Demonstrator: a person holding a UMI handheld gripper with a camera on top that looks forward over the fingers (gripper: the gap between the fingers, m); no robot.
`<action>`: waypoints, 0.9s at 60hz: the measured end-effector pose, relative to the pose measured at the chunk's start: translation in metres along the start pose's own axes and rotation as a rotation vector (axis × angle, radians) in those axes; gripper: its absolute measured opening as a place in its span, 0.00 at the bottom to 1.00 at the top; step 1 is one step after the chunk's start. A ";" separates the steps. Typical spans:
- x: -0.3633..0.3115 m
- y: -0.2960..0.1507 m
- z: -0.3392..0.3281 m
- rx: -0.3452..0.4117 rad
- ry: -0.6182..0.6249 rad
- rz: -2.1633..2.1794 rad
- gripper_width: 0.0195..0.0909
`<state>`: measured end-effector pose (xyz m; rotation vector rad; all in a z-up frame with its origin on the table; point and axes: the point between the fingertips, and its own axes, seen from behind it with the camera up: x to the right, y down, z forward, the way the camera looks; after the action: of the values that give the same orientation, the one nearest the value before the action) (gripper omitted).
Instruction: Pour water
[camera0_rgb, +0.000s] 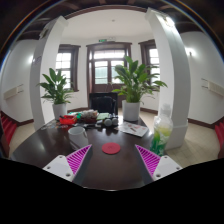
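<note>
2 white fingers (79, 161) w/ striped magenta pads (152, 158)

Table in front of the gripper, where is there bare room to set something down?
The dark table is bare just ahead of the open gripper, around the small red disc, and between that and the bottle. It is crowded farther back, where the clutter sits before the two potted plants.

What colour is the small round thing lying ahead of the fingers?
Red coaster, gripper view.

Daylight from far windows (108, 68); strong fisheye bending at edges.
</note>
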<state>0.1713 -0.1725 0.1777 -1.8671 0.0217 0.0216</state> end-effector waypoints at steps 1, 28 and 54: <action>0.006 0.005 -0.001 -0.001 0.007 0.008 0.93; 0.141 0.014 0.071 0.042 0.176 0.028 0.92; 0.215 0.024 0.131 0.173 0.181 -0.020 0.27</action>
<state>0.3851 -0.0553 0.1110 -1.6907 0.1262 -0.1592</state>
